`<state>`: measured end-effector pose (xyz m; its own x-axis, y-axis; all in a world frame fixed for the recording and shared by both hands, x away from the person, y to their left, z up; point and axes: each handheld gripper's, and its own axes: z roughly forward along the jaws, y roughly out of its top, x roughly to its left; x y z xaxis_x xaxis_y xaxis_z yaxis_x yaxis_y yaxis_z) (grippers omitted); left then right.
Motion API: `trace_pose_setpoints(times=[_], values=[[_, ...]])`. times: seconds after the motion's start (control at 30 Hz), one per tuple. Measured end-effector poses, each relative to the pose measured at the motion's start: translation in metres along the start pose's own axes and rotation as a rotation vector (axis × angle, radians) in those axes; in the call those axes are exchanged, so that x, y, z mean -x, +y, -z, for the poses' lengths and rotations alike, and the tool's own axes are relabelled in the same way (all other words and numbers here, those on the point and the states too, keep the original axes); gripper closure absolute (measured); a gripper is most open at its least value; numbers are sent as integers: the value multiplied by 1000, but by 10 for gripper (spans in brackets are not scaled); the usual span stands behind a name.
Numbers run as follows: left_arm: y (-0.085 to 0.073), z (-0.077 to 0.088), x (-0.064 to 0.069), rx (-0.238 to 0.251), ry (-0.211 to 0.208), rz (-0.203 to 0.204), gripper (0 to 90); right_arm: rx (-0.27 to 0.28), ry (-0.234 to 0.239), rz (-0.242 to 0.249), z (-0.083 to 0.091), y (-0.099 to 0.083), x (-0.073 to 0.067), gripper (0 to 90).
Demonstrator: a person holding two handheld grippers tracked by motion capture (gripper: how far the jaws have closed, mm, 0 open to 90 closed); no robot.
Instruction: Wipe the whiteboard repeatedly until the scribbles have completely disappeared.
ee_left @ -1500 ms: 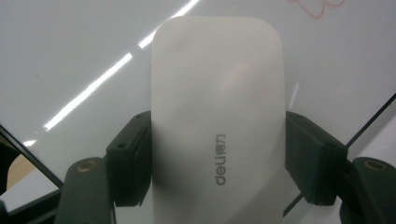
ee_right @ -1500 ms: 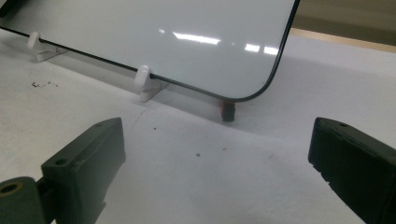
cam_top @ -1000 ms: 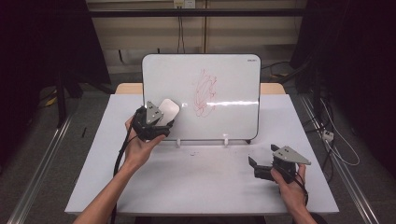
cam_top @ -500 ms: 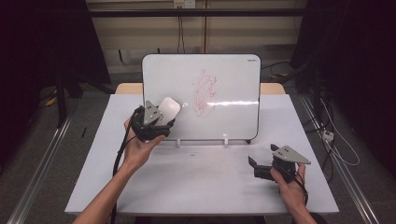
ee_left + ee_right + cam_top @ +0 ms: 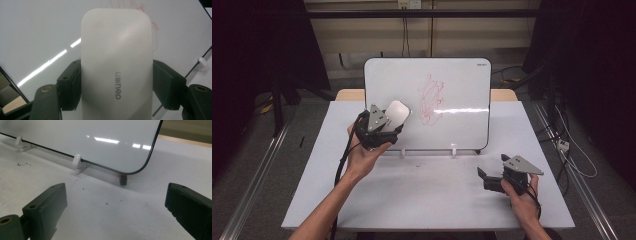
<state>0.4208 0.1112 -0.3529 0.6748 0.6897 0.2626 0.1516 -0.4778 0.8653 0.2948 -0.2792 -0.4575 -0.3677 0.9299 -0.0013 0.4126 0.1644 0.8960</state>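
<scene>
White plastic, the eraser [image 5: 117, 65] is clamped by its long sides between the jaws of the left gripper [image 5: 384, 126] and held at the whiteboard [image 5: 452, 80], left of the red scribble [image 5: 432, 99]. Should the pad be pressed unevenly, the freestanding board may be tipped or pushed back on its clips, since the right gripper [image 5: 484, 179] is rested wide open on the table [image 5: 422, 200] and bracing nothing.

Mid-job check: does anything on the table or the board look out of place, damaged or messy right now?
Nothing looks damaged or askew. The whiteboard stands upright in its white clips, with a red scribble at its middle. The left gripper is clamped squarely on the white eraser. A few dark crumbs lie on the table near a clip.
</scene>
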Motion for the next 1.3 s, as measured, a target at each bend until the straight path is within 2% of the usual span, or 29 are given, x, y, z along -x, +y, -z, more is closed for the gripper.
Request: trace_pose_setpoints(times=[0.3, 0.53, 0.57, 0.63, 0.67, 0.83, 0.9, 1.0, 1.07, 1.1, 1.17, 1.3], values=[[20, -7, -1, 16, 30, -13, 311, -2, 6, -2, 0, -2, 3, 42], [29, -17, -4, 6, 44, -20, 311, 5, 12, -3, -1, -2, 4, 41], [32, -19, -4, 18, 55, -17, 312, 5, 13, -3, -1, -2, 4, 42], [34, -20, -4, 9, 50, -24, 311, 6, 14, -9, 0, -2, 4, 41], [39, -21, -3, 18, 63, -40, 312, 5, 14, -8, 0, -2, 4, 39], [48, -28, -2, 27, 65, -49, 311, 5, 16, -4, 0, -2, 3, 40], [52, -31, -1, 27, 79, -69, 311, 7, 16, -2, 0, -1, 3, 39], [56, -32, -2, 31, 70, -55, 312, 6, 17, -1, 1, -1, 3, 40], [59, -34, -3, 30, 81, -64, 312, 6, 15, 0, 2, -1, 2, 40], [61, -36, -3, 38, 85, -54, 311, 9, 17, 3, 3, 0, 1, 39], [64, -37, -4, 28, 89, -70, 311, 8, 19, 4, 3, 0, 0, 39], [69, -42, -7, 27, 102, -70, 312, 4, 21, 5, 2, 0, 0, 39]])
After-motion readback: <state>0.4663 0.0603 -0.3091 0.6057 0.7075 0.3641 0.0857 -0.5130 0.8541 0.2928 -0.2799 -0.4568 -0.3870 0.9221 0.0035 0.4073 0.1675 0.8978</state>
